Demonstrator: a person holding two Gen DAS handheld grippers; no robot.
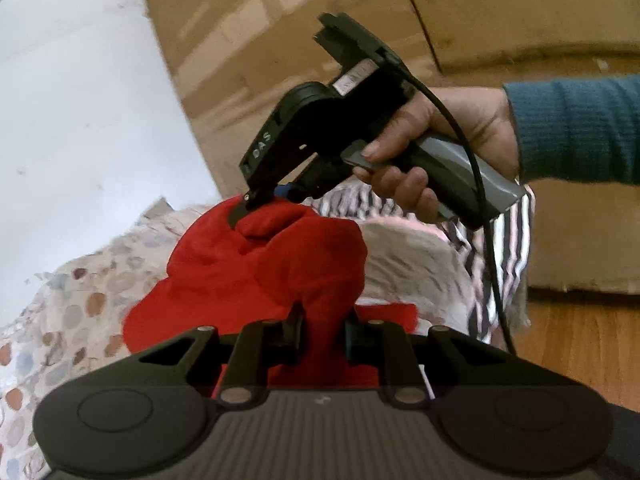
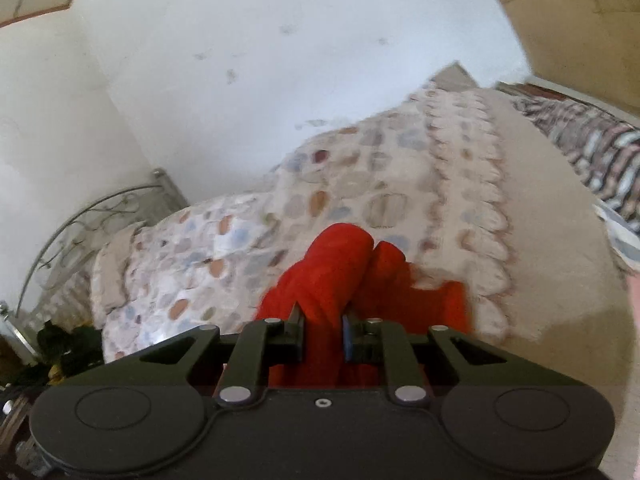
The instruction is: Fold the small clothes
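- One red garment (image 1: 256, 276), bunched, lifted above the bed (image 2: 540, 208).
- One striped cloth (image 1: 508, 248) at the bed's far edge; possibly more, blurred.
- Patterned bedspread (image 2: 320, 200), white wall (image 2: 240, 60), wooden wardrobe (image 1: 480, 20), wood floor (image 1: 580, 332).
- Left hand-held gripper (image 1: 322, 334) clamped on a red fold.
- Right hand-held gripper (image 2: 322, 336) likewise pinching red cloth, gripped by a hand (image 1: 452, 136).

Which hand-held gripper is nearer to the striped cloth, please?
Right. In the left wrist view, the right hand-held gripper pinches the red garment beside the striped cloth; the left hand-held gripper grips farther off.
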